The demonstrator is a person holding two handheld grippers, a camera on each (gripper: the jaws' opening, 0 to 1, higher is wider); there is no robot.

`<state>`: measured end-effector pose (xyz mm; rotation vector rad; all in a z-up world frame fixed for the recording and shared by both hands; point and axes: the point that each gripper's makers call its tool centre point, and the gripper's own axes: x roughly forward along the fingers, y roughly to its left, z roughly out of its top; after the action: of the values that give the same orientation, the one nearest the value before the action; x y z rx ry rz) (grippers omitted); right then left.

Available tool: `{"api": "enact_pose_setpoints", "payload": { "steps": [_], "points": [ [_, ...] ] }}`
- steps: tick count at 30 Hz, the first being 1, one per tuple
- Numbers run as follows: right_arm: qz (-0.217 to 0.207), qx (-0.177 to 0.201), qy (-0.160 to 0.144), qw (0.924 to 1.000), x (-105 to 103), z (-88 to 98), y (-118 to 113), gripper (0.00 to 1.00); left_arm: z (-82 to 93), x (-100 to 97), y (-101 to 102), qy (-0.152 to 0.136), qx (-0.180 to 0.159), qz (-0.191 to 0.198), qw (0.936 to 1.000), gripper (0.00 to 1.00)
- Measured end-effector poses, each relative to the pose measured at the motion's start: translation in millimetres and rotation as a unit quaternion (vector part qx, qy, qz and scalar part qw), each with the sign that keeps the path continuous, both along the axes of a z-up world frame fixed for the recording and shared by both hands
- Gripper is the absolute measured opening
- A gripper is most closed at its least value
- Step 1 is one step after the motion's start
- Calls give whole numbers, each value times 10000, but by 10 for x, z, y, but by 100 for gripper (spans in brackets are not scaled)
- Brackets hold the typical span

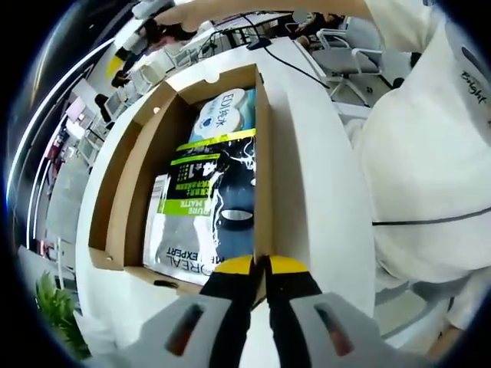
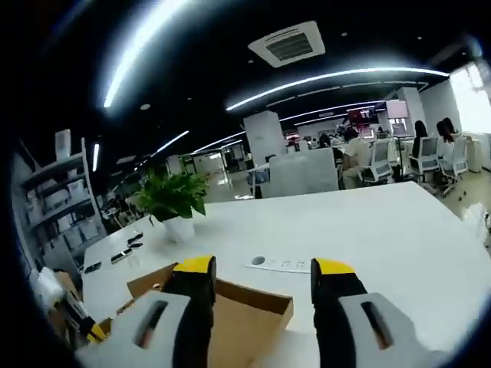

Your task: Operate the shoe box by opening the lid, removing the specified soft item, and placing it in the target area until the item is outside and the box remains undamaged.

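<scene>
Jaws: my left gripper [image 1: 261, 265] pinches the open box [image 1: 263, 153] wall; right gripper [image 2: 263, 270] wide; packet [image 1: 207, 207] still inside.

Bright, even indoor light from long ceiling strip lights [image 2: 322, 80] that glare white against a dark ceiling, a washed-out white table [image 2: 368, 230], strong fisheye bending at the edges, and slightly soft detail throughout
</scene>
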<state>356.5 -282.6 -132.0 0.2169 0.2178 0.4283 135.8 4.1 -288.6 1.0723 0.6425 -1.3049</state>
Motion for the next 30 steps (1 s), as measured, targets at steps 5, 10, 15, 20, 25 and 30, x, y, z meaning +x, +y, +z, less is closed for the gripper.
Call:
{"api": "enact_pose_setpoints", "payload": {
  "steps": [5, 10, 15, 20, 25, 30],
  "points": [
    [259, 1030, -309, 9939, -120, 209, -14, 45, -8, -2, -2, 46, -33, 20, 10000, 5],
    [513, 1183, -516, 9903, -236, 306, 37, 45, -17, -15, -2, 12, -56, -46, 10000, 5],
    [807, 684, -447, 9934, -394, 224, 131, 47, -11, -24, -6, 32, -73, -42, 10000, 5],
    [1062, 192, -371, 9935, -675, 126, 369, 40, -10, -36, -2, 111, -91, 56, 9999, 5],
    [1466, 135, -142, 9890, -838, 73, 534, 41, -5, -35, -6, 164, -154, -17, 9997, 5],
    [1517, 63, 469, 9873, -930, -46, 562, 31, -22, -48, -14, 147, -103, -79, 9998, 5]
  ]
}}
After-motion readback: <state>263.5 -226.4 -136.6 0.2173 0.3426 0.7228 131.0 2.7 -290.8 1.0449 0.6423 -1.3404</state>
